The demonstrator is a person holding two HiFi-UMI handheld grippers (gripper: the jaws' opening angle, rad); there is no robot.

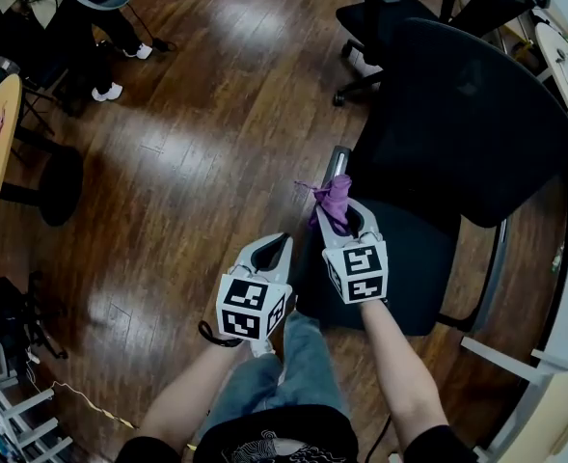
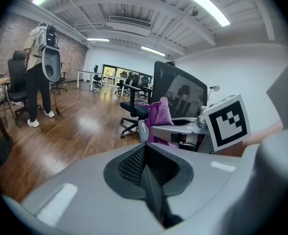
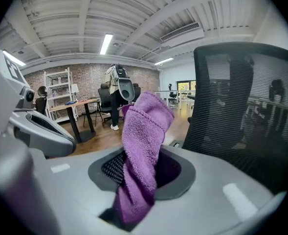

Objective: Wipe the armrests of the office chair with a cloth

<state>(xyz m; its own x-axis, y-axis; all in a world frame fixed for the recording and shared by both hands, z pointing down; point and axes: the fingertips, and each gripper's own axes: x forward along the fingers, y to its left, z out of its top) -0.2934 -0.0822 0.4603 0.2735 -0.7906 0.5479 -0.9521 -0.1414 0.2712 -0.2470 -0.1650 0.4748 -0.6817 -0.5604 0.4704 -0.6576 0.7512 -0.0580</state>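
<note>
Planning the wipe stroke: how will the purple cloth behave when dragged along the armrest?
Probably floppy: the purple cloth bunches and curls over in the shut right tool. Its fluffy pile likely grips rather than slips. It looks light.

armrest (image 1: 339,158) mostly hidden behind purple cloth (image 1: 334,201), bystander (image 1: 83,39) cut off by top edge

Cloth (image 3: 143,146): purple terry, bunched into a twisted roll, pinched between the jaws of the right gripper (image 1: 346,222), free end sticking up past them. Office chair (image 1: 467,114): black, mesh back upright. I see the cloth over the near end of one grey armrest (image 1: 336,160); I cannot tell if they touch.
</note>
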